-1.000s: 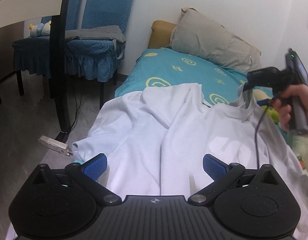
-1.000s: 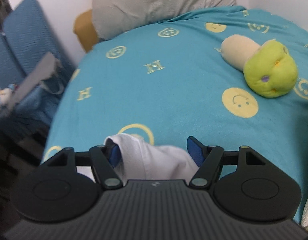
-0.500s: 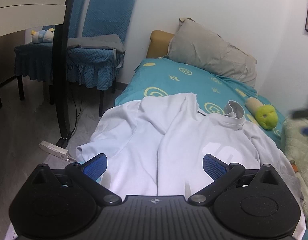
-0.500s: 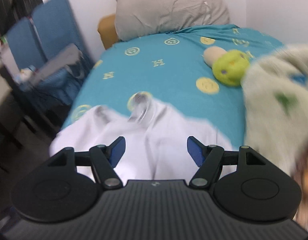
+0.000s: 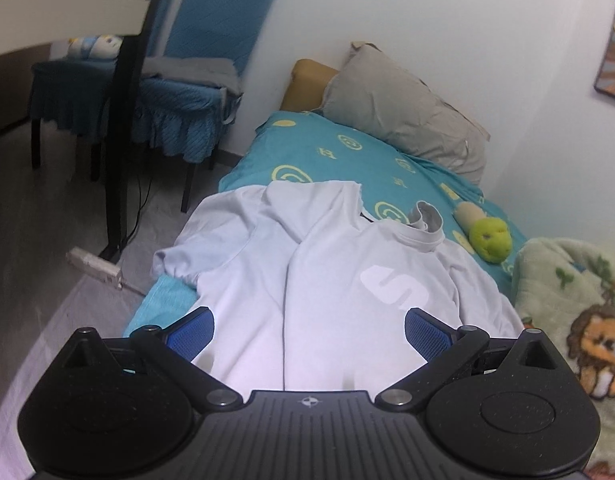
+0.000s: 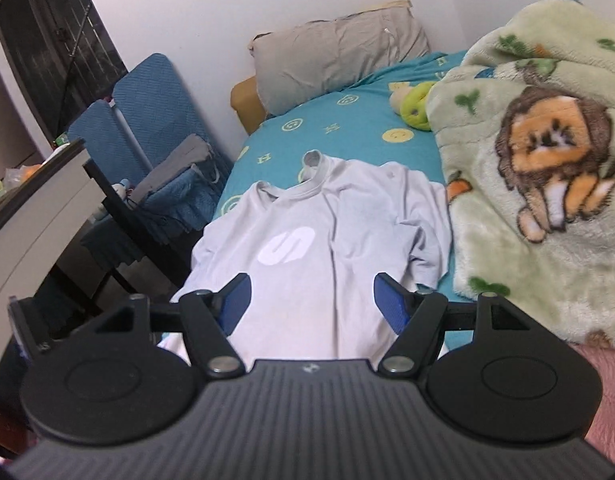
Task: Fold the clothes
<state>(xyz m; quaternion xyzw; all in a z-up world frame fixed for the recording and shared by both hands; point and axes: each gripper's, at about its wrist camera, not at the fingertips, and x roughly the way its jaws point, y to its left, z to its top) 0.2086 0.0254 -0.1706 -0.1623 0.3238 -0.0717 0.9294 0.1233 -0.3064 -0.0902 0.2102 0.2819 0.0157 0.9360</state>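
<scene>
Right wrist view: your right gripper (image 6: 311,300) and left gripper (image 5: 309,332) gape empty over the crumpled pale-grey cotton T-shirt (image 6: 307,248).

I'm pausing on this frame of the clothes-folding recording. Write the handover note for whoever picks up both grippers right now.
Left gripper: open, empty, over the T-shirt's lower part.
Right gripper: open, empty, also near the hem end.
T-shirt: light grey, logo up, lying rumpled on the bed, collar toward the pillow, one side bunched over itself; lion blanket alongside.
Done: shirt laid out, no fold yet.
Left: smooth it flat, fold sleeves in, then fold lengthwise.
</scene>
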